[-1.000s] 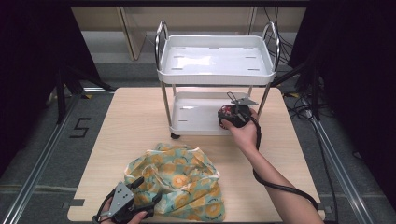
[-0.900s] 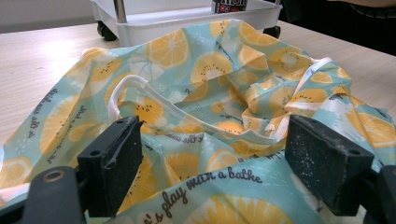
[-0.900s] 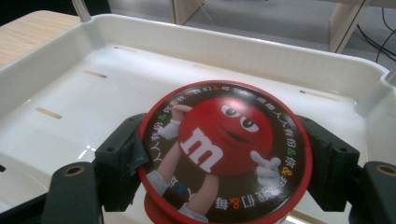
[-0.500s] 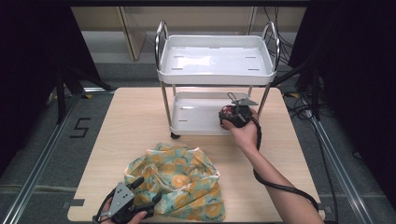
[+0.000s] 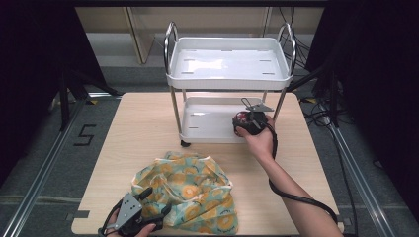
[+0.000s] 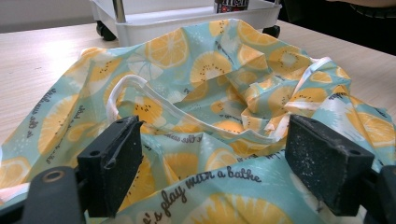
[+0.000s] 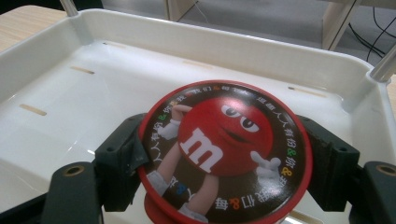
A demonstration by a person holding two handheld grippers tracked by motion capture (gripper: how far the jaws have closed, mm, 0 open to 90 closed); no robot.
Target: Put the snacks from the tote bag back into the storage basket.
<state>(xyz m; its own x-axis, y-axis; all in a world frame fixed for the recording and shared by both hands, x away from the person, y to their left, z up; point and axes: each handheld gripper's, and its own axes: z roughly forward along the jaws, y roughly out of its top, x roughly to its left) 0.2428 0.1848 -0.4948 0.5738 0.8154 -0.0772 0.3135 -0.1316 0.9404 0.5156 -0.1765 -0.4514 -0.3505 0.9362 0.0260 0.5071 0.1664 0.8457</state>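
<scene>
The M&M's tin (image 7: 223,151) is staying pinched in the right gripper (image 7: 224,158) over the cart's lower tray (image 7: 70,93); left gripper (image 6: 212,158) is staying spread at the fruit-print bag (image 6: 196,93).

Jaws clamp red candy tin (image 7: 223,149) over white tray (image 7: 261,56).

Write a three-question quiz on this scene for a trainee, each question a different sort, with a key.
1. True or false: the right gripper is shut on the red candy tin.
2. Multiple choice: the tin is over which part of the white cart? A. top tray B. lower tray C. neither, it is on the table
3. Fill in: the left gripper is open, with the fruit-print ____ lying between its jaws.

Key: 1 true; 2 B; 3 bag.
</scene>
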